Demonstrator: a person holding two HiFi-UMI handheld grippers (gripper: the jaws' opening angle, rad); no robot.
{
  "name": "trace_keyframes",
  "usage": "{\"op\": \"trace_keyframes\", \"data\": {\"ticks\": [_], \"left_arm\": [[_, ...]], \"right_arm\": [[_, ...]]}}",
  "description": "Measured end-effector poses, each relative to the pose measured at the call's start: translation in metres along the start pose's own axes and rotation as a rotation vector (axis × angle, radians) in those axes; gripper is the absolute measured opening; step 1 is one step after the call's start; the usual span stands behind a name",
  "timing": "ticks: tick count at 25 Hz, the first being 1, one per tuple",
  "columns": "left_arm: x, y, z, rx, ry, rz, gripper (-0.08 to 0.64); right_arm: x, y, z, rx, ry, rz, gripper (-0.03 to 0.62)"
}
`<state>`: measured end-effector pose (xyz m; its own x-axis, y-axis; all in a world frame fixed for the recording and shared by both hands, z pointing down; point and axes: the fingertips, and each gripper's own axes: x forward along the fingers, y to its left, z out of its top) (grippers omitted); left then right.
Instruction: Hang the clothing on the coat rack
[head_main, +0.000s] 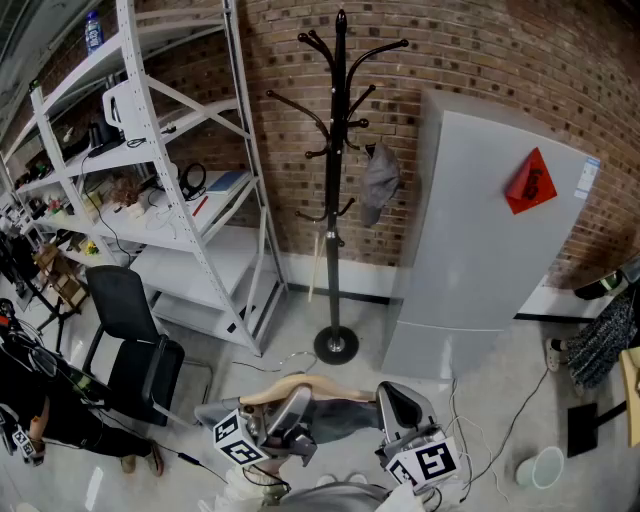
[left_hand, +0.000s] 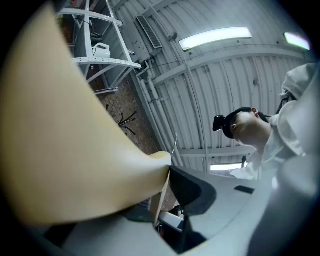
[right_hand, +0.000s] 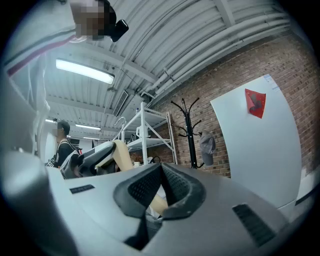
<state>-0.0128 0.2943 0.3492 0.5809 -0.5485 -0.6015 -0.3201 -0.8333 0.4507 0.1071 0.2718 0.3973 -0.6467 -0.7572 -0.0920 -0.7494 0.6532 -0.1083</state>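
Left hand-held gripper (head_main: 296, 402), right hand-held gripper (head_main: 399, 402): clamped.

No wording can be read. At two o'clock, a red diamond-shaped sign (head_main: 530, 182) on the tall grey panel (head_main: 465, 270) bears a dark mark too small to read. The small white-and-blue label (head_main: 588, 177) beside it is illegible.

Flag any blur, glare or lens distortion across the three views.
Left gripper view: the wooden hanger fills the left half, too close and blurred; the ceiling light blows out. Head view: sharp, but the brick wall bows from fisheye. Right gripper view: dark vignetted corners, coat rack in focus.
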Motion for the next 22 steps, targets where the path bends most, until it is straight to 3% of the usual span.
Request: {"op": "trace_keyframes", "data": {"ticks": [14,22], "left_arm": [[0.046,0.016,-0.021,0.022,-0.017,-0.024,0.098],[0.070,0.075,-0.012,0.028,-0.006,-0.042,0.098]], "right_arm": [[0.004,-0.049,-0.005,0.021,-0.001,0.053,0.023],[0.061,-0.079,-0.016,0.010,0.005,0.044,0.023]]}}
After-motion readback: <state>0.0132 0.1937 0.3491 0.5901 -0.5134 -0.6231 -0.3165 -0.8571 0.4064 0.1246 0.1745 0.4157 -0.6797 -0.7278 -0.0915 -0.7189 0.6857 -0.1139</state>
